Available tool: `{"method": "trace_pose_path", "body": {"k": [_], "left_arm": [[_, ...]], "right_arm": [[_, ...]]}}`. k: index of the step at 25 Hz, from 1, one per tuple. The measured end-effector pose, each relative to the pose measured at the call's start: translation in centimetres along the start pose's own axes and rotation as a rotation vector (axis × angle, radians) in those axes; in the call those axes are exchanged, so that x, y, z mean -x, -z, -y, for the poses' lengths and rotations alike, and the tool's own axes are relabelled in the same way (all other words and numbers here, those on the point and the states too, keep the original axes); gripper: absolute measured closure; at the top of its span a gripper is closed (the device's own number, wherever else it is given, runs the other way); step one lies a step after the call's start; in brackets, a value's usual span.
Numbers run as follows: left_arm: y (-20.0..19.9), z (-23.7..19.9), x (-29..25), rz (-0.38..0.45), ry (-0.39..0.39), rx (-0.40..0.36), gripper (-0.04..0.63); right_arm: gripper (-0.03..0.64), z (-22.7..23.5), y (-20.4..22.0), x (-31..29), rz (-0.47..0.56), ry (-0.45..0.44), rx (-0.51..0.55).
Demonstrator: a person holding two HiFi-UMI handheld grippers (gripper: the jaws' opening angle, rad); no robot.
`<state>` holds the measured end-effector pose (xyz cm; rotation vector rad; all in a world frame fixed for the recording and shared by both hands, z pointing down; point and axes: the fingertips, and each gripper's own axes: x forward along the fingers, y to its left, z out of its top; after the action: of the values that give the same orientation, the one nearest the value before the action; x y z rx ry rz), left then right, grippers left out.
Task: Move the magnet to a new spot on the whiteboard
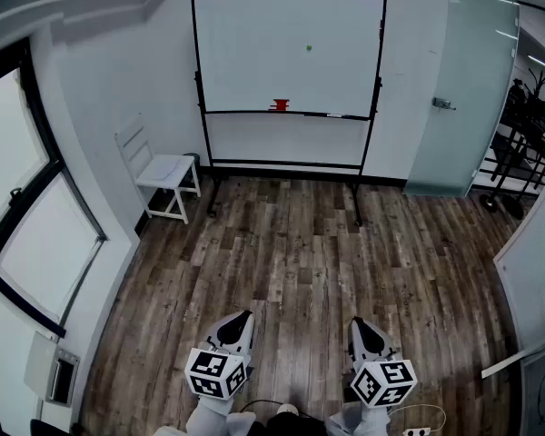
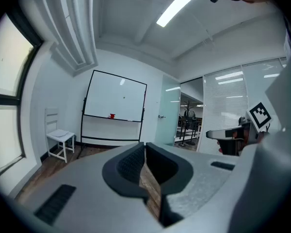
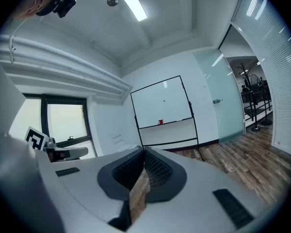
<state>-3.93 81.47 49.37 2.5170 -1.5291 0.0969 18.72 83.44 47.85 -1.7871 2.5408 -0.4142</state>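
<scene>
While the left tool [image 1: 244,318] and right tool [image 1: 357,324] sit clenched empty, well apart from the whiteboard [image 1: 254,62], opening late could knock the magnet [image 1: 309,48] off.

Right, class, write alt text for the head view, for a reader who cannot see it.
A whiteboard with one small green magnet stands at the far wall across a wood floor. In the foreground the left gripper and right gripper point toward it, jaws shut, empty.
</scene>
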Motion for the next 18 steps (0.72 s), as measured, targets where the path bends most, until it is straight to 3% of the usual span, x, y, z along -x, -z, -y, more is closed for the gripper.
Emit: {"method": "trace_pose_path", "body": {"k": [12, 18], "left_arm": [[-0.7, -0.2, -1.9, 0.014, -0.004, -0.021, 0.575], [0.3, 0.0, -2.4, 0.011, -0.025, -0.025, 0.575]], "right_arm": [[0.588, 1.0, -1.0, -1.5, 0.035, -0.020, -0.011], [0.588, 2.4, 0.0, -2.0, -0.010, -0.023, -0.016]]}}
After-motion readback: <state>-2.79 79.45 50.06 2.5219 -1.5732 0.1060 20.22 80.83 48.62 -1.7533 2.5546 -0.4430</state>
